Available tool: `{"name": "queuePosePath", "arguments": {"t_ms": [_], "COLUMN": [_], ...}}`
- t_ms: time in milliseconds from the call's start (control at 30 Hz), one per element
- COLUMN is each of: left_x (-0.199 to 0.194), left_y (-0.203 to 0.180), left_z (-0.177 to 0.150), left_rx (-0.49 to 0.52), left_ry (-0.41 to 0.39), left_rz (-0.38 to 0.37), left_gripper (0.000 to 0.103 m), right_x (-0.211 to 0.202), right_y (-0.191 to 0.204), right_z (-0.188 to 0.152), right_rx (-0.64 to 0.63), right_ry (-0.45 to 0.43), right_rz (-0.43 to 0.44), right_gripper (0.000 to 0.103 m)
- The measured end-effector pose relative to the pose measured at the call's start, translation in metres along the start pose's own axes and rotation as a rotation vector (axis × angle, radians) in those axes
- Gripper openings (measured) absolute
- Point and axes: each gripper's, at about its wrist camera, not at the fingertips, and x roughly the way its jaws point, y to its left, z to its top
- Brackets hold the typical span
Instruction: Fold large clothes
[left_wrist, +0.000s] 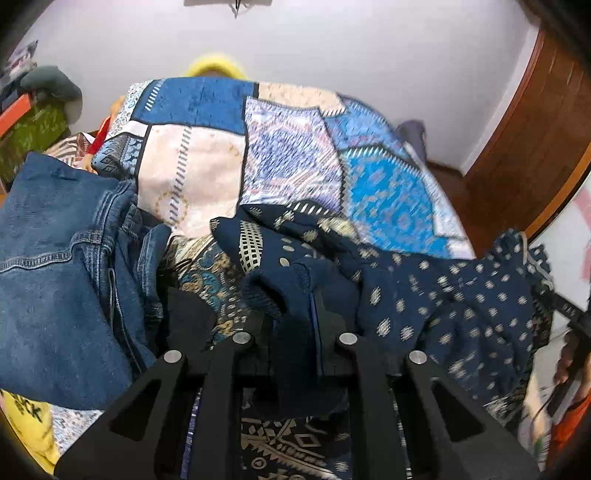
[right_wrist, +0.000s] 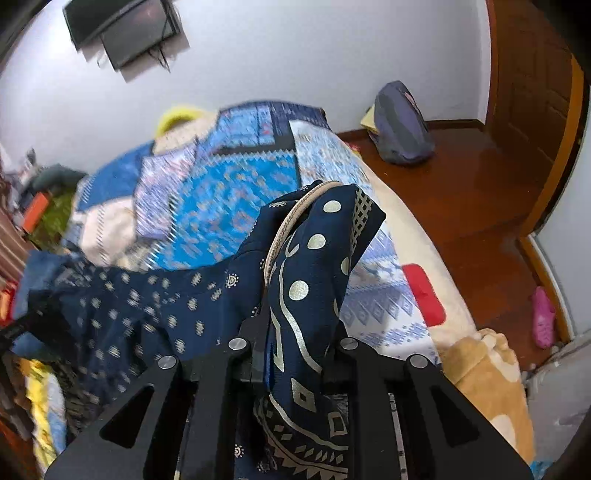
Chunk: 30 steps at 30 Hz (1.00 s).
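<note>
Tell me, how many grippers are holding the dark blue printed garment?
2: the left gripper clamps one bunched edge of the garment; the right gripper clamps another bunch.

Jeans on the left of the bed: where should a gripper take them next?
Grip the jeans at the stitched seam edge nearest the camera, coming from above. They lie bunched on the patchwork quilt, and that thick folded edge stands up, so it pinches easily.

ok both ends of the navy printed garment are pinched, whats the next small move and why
Probably draw the two apart to pull the cloth flat. The left hand-held gripper and right hand-held gripper each clamp a bunched end of the navy printed garment, which sags crumpled between them over the patchwork bedspread.
</note>
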Motion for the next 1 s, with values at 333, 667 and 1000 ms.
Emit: {"name": "queuePosePath", "arguments": {"t_ms": [333, 667, 1000], "left_x": [-0.016, -0.091, -0.155], "left_y": [0.011, -0.010, -0.004], "left_z": [-0.017, -0.043, -0.111], "left_rx": [0.060, 0.128, 0.134], "left_ry": [-0.002, -0.073, -0.031], "left_rz": [0.121, 0.127, 0.057], "left_gripper": [0.045, 0.055, 0.075], "right_x": [-0.021, -0.112, -0.172], "right_y": [-0.015, 0.002, -0.001], "right_z": [-0.006, -0.032, -0.093], "right_rx": [-0.098, -0.166, -0.203], "right_ry": [0.047, -0.069, -0.103], "right_rz": [-0.229, -0.168, -0.122], "right_gripper": [0.023, 0.042, 0.060]}}
